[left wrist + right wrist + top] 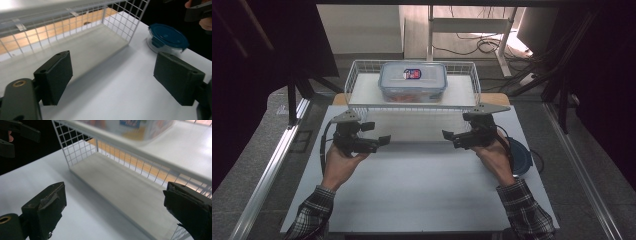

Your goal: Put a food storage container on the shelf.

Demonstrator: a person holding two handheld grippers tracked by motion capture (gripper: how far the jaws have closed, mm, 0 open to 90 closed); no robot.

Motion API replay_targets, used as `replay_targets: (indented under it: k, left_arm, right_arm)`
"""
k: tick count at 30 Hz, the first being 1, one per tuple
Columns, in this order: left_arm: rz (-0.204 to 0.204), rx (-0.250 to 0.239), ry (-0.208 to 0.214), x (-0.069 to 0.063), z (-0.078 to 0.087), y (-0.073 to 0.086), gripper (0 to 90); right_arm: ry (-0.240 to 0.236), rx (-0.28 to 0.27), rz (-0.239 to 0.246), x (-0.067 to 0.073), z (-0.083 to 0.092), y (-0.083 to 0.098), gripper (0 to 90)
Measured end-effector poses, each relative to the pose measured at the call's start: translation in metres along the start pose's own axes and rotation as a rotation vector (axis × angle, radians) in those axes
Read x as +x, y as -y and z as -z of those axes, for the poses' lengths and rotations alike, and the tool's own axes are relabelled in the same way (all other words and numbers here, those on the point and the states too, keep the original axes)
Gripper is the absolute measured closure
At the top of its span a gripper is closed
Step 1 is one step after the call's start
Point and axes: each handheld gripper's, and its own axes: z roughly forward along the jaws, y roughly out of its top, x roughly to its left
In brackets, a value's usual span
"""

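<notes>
Below, I hold the left gripper [383, 141] and right gripper [448, 135] released, nothing between their jaws, just short of the wire basket [352, 75] bearing a lidded container [413, 81] on the worktop [422, 190]

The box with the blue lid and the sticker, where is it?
In the high view the box sits on the top shelf of the white wire rack, near the middle, at the far side of the table beyond both claws.

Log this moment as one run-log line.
left gripper: open, empty | right gripper: open, empty | wire rack: clear food box on top shelf | blue-lidded round container: on table, right
</notes>
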Motion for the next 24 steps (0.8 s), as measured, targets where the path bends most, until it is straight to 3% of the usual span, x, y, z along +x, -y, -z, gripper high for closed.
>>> replay_targets:
  k: [12,21,24]
  left_arm:
    - [-0.032,0.023,0.004,-0.019,0.002,0.038,6.7]
    - [-0.015,0.029,0.012,-0.024,0.002,0.071,4.3]
    - [-0.043,0.053,-0.009,-0.022,0.003,0.081,2.9]
  right_arm:
    - [-0.019,0.019,0.009,0.014,0.012,0.038,2.8]
    - [-0.022,0.021,-0.008,0.022,0.019,0.067,3.4]
    - [-0.019,0.015,0.008,0.026,0.022,0.075,3.3]
